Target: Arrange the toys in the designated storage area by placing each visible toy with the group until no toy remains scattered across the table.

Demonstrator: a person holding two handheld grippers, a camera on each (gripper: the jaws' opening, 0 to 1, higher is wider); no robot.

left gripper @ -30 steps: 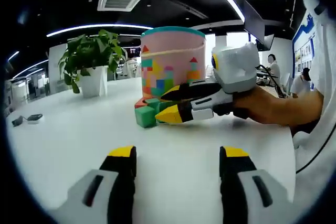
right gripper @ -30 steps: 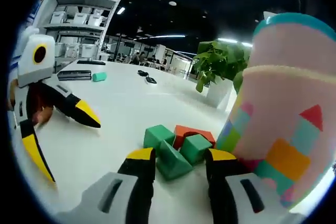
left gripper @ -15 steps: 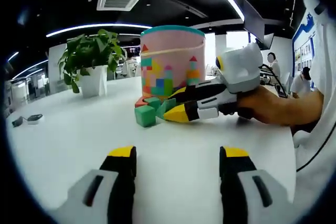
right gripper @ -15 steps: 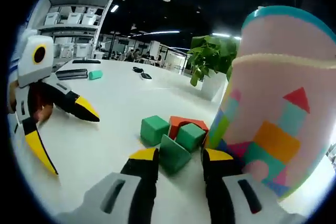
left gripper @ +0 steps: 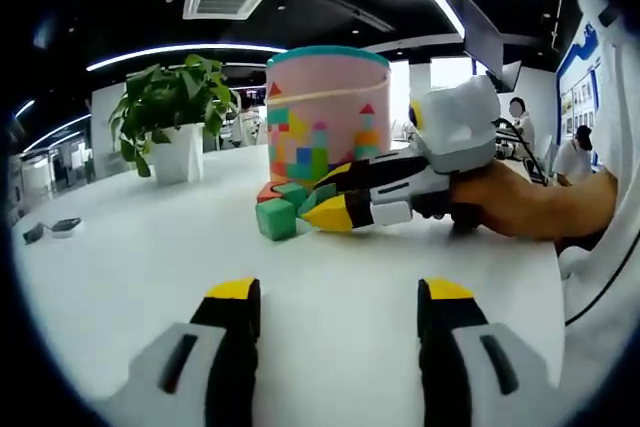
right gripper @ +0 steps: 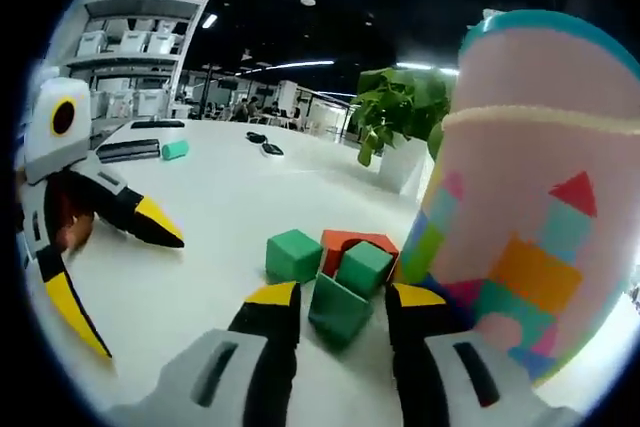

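Observation:
A pink toy bucket with a teal rim stands on the white table. At its foot lie a green cube, a second green cube and a red block. A green wedge sits between the jaws of my right gripper, with a slim gap on each side. That gripper reaches in from the right in the left gripper view, jaws spread at the block pile. My left gripper hangs open over bare table, well short of the pile, and is seen open again at the left.
A potted plant stands left of the bucket. A teal cylinder and flat dark items lie far off on the table. A small device lies at the far left. A person's hand holds the right gripper.
The right gripper has eased a little toward the pile, and the wedge now sits deeper between its jaws. The left gripper has held still.

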